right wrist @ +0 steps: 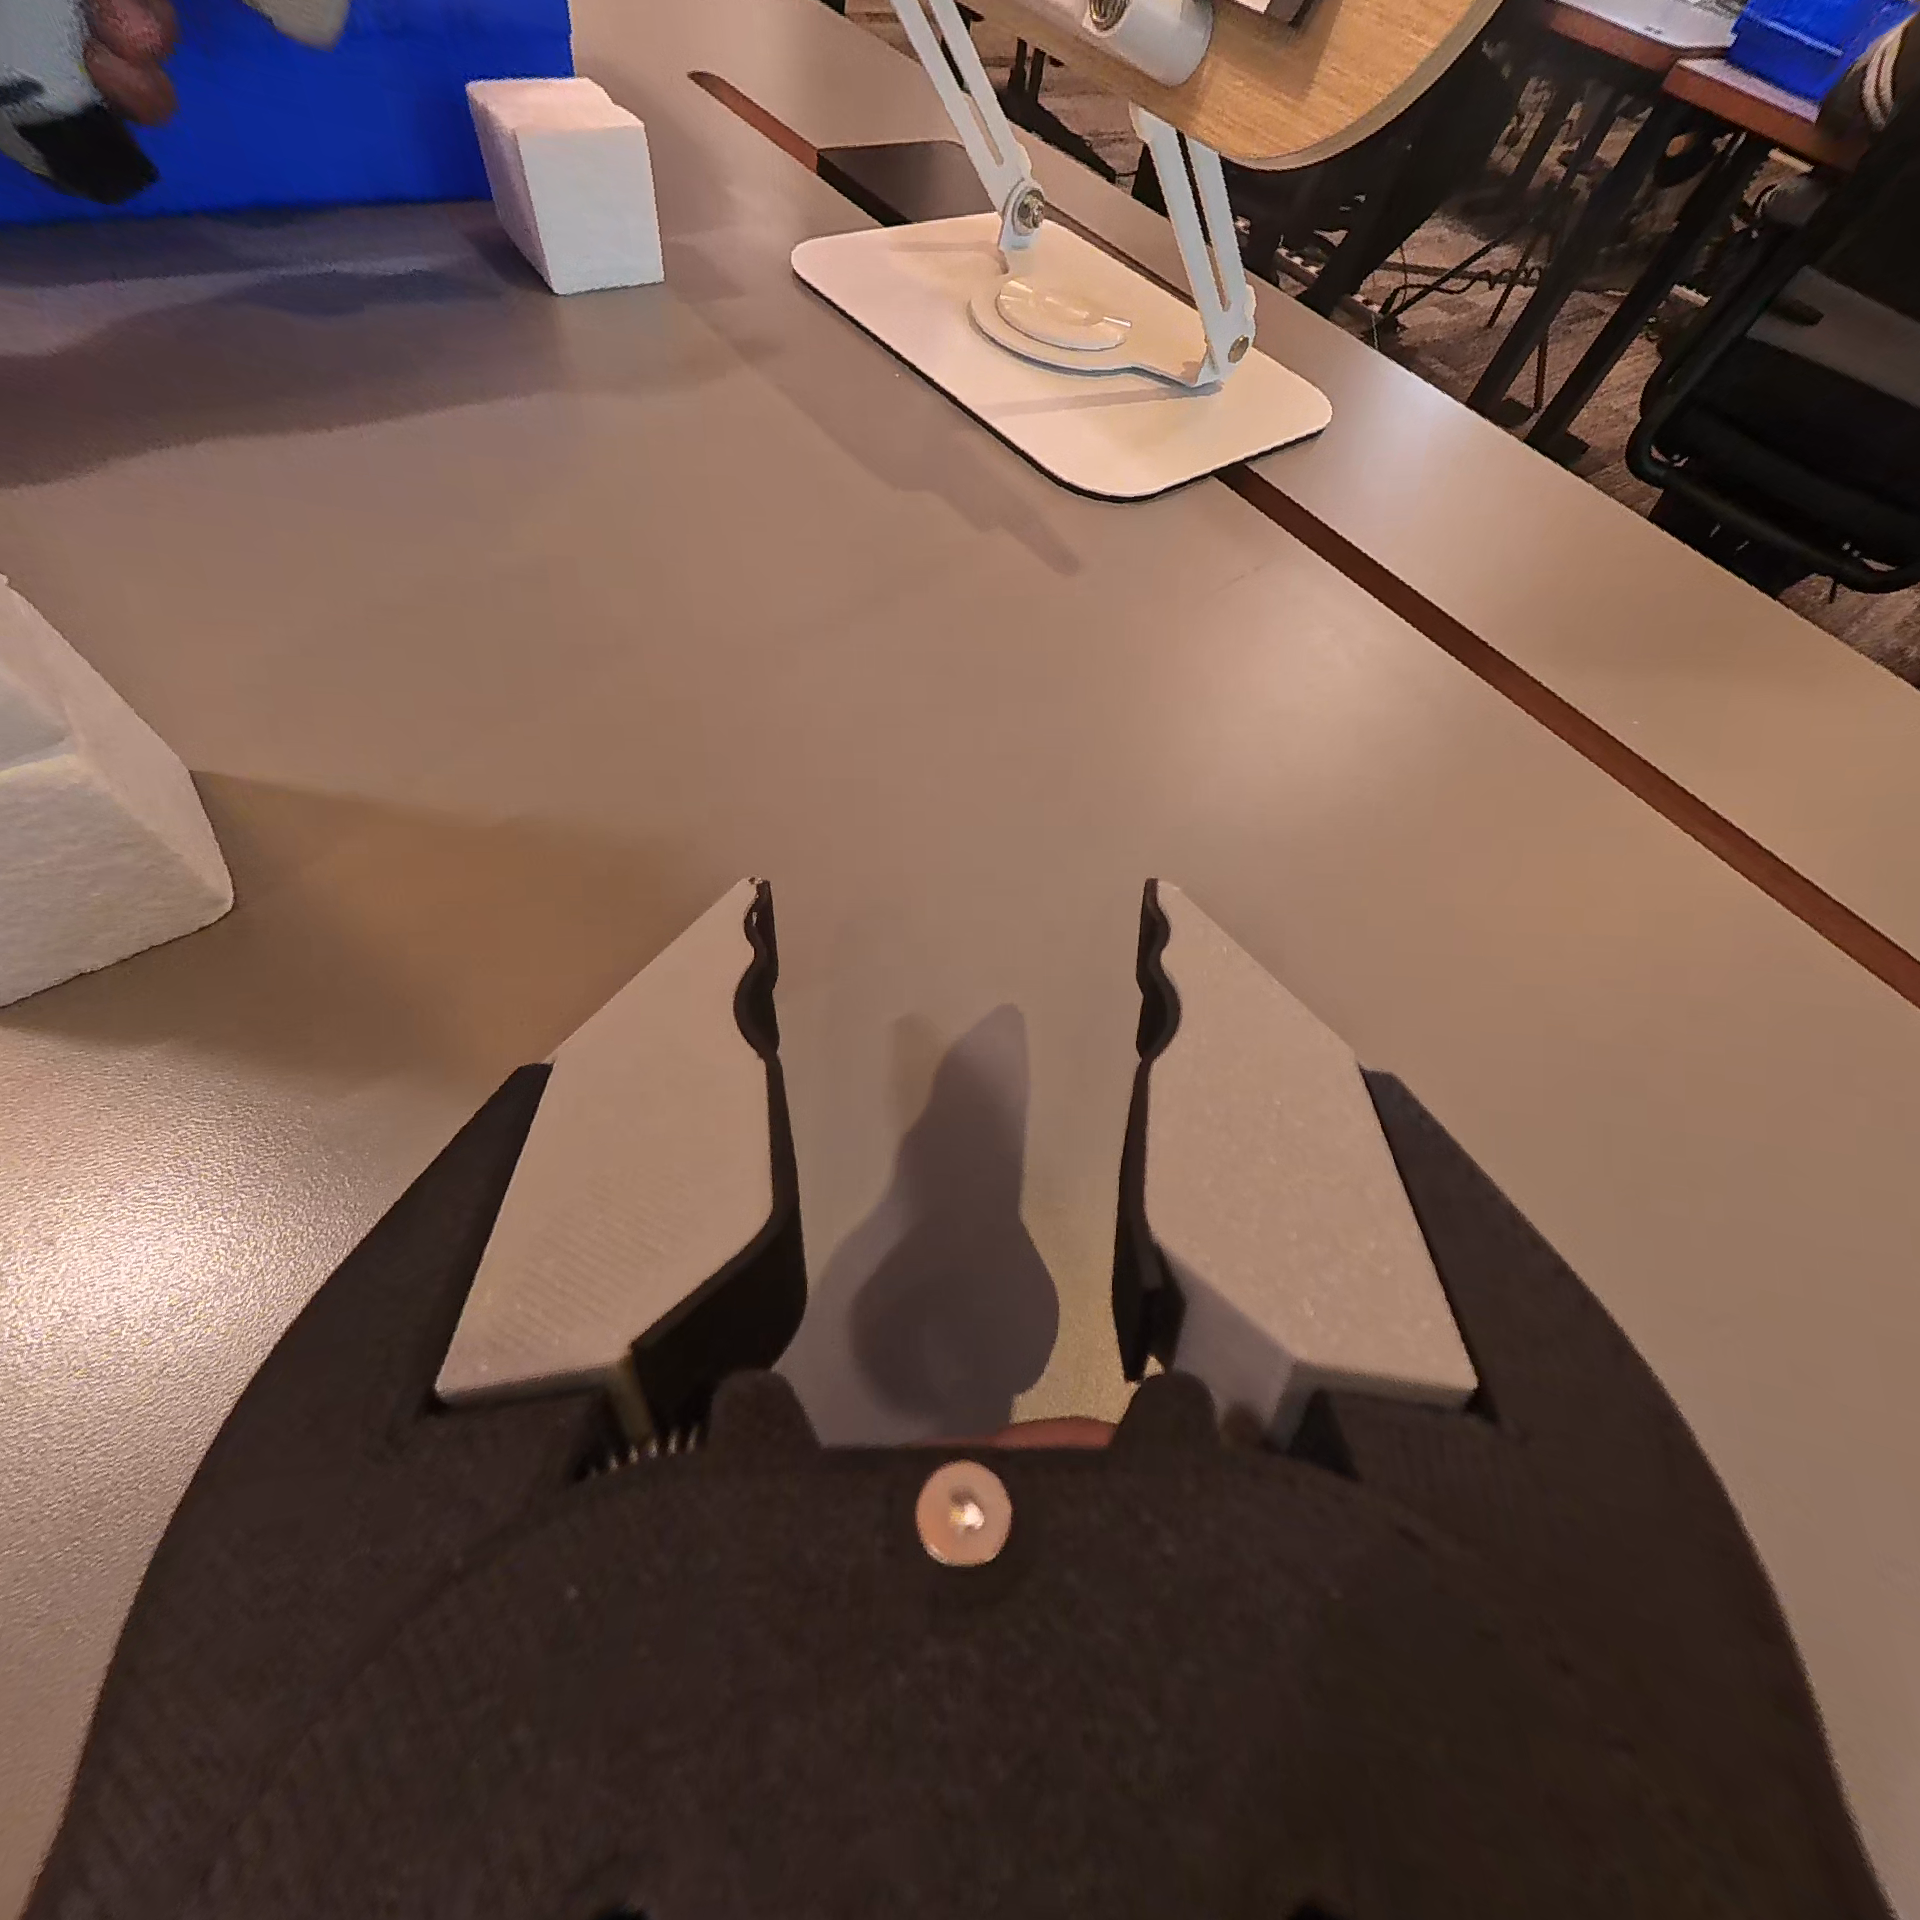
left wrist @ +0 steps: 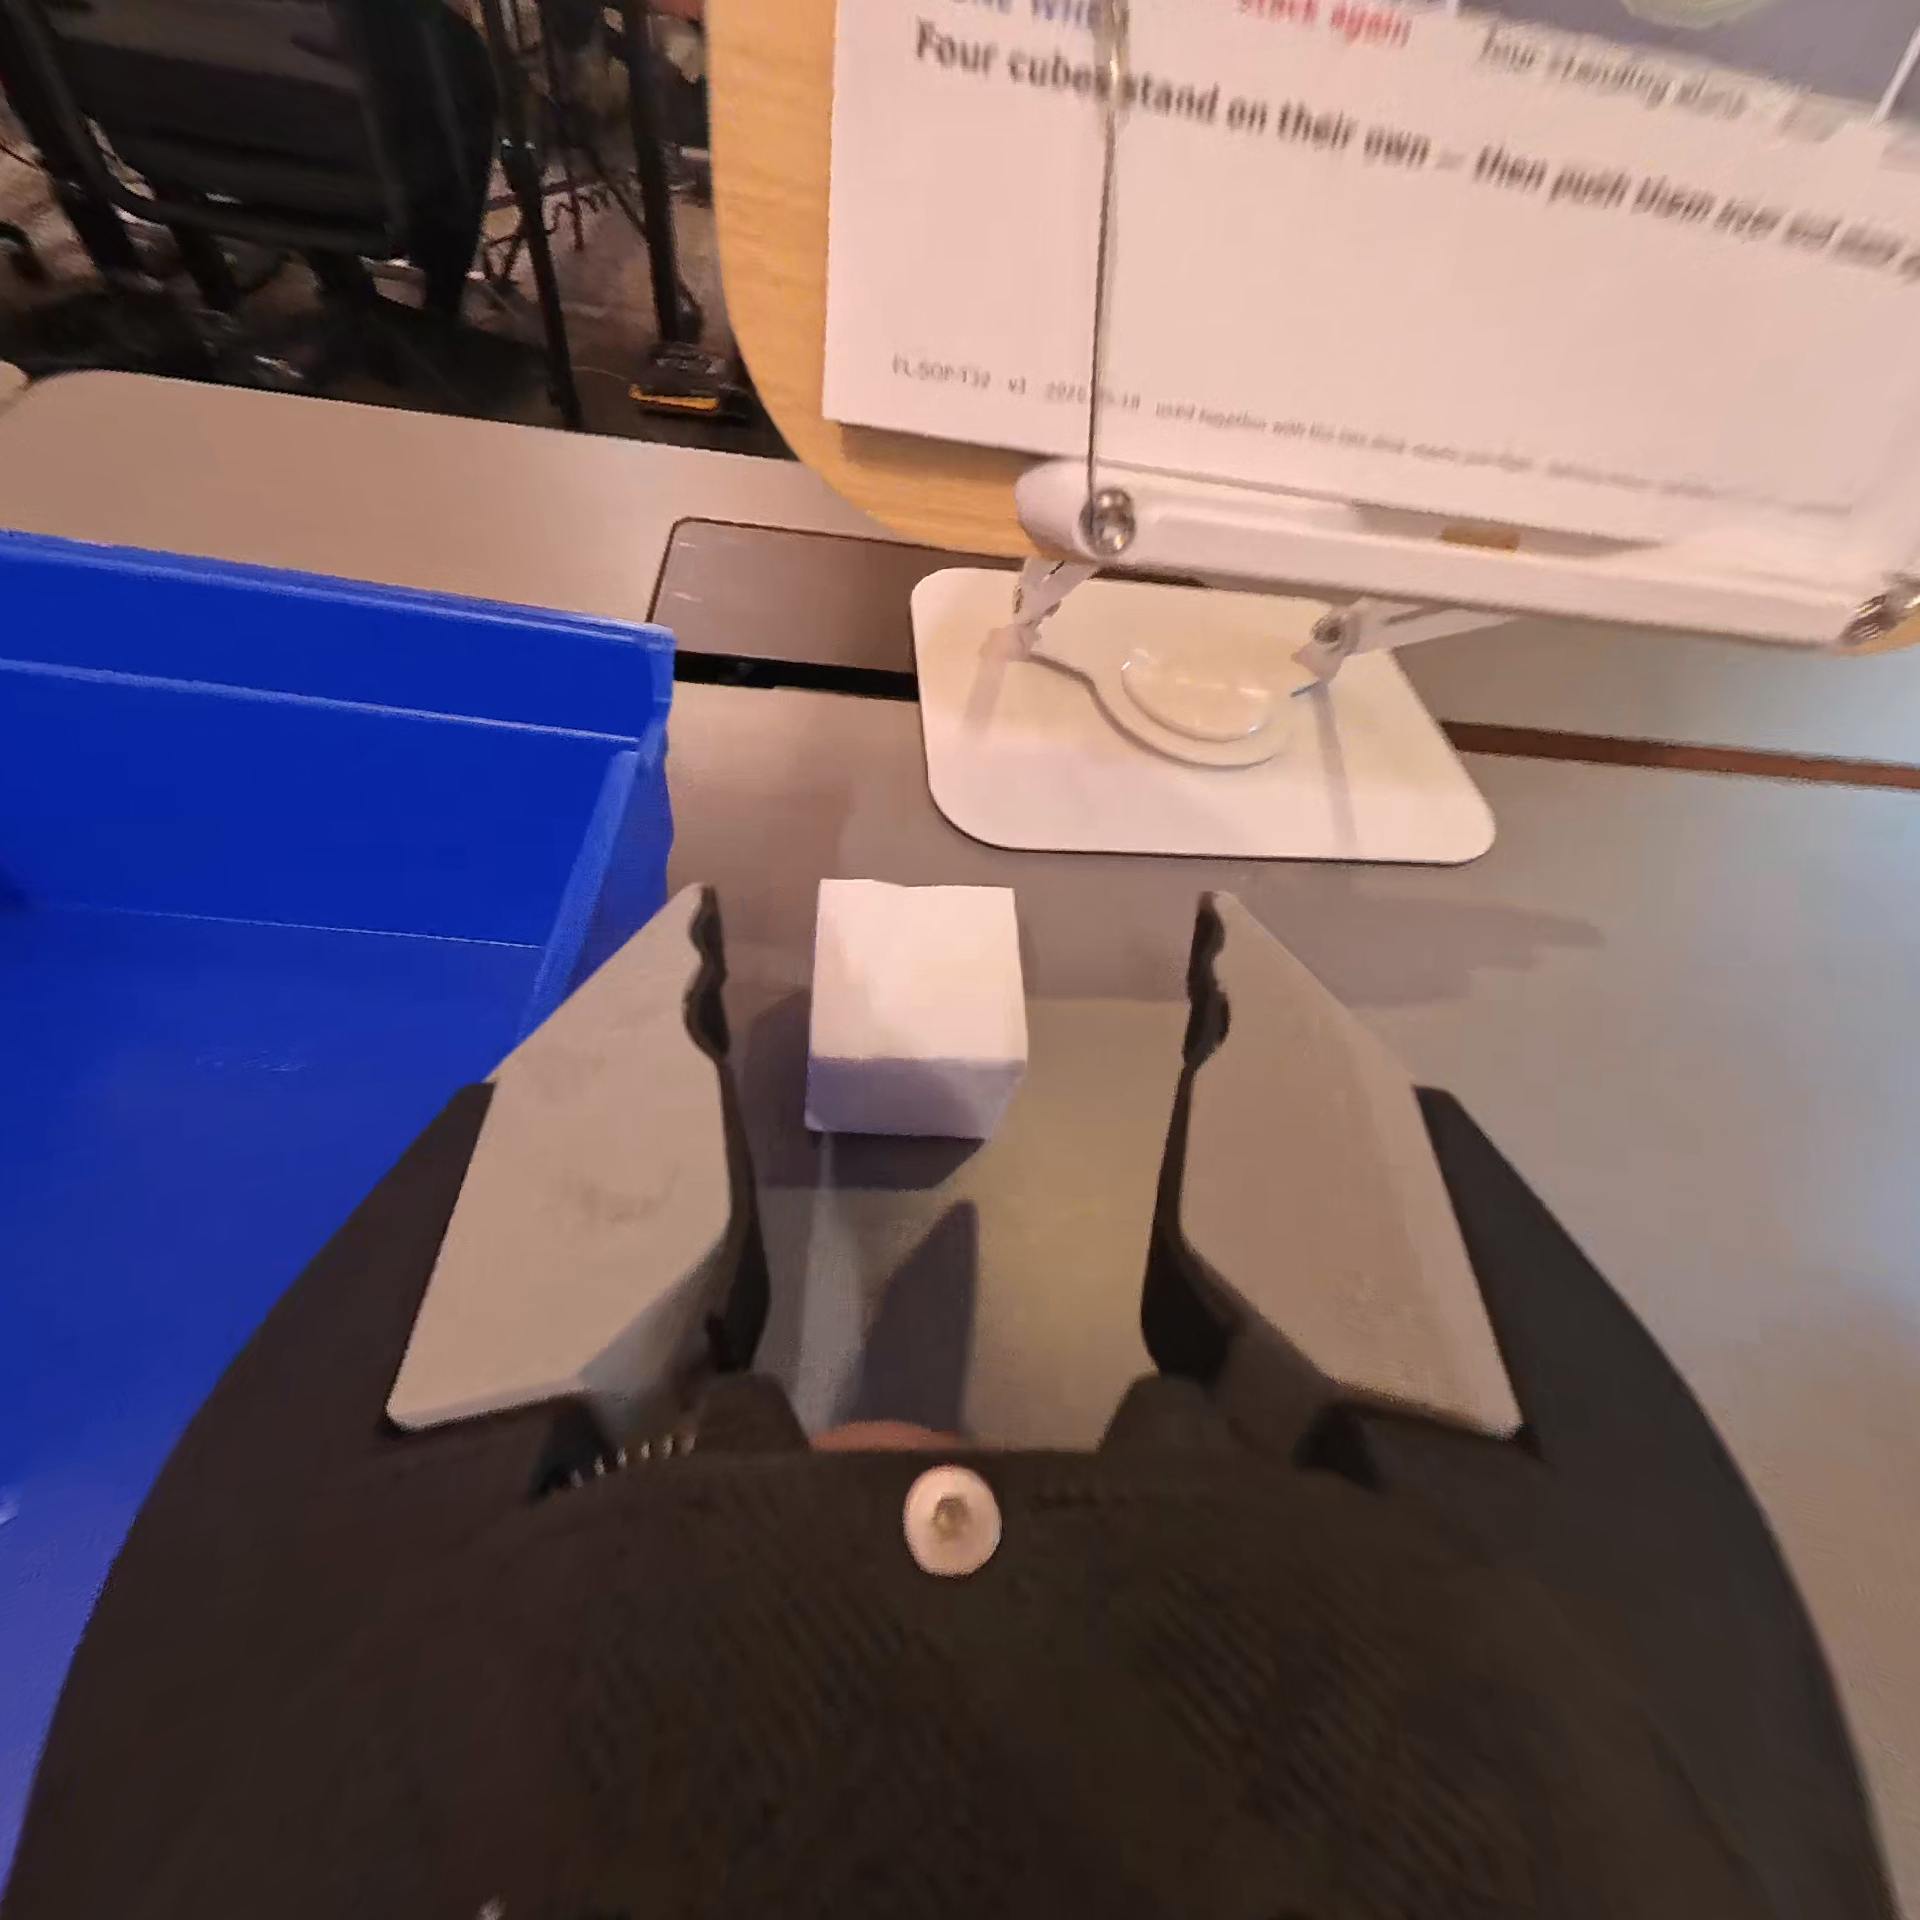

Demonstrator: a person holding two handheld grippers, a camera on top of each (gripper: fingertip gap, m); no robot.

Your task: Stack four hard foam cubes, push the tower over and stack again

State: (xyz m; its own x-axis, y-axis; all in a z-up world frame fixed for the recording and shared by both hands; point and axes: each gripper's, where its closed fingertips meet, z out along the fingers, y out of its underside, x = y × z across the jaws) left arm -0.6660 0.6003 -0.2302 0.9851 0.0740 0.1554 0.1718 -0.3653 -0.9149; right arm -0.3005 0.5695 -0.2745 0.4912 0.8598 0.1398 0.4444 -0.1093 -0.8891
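Observation:
A white foam cube [left wrist: 914, 1008] stands on the grey table, between the fingertips of my left gripper [left wrist: 951, 914], which is open; the fingers do not touch it. The same cube shows far off in the right wrist view [right wrist: 571, 177], next to the blue bin. My right gripper [right wrist: 956, 904] is open and empty above bare table. Another white foam cube [right wrist: 83, 831] lies at the left edge of the right wrist view, partly cut off. The left gripper and the hand holding it [right wrist: 94, 114] show at the top left of the right wrist view.
A blue plastic bin [left wrist: 312, 883] stands close to the left of the left gripper. A white stand base [left wrist: 1195, 748] carries a wooden board with a printed sheet [left wrist: 1351, 260] behind the cube; the base also shows in the right wrist view [right wrist: 1070, 343]. Chairs stand beyond the table's far edge.

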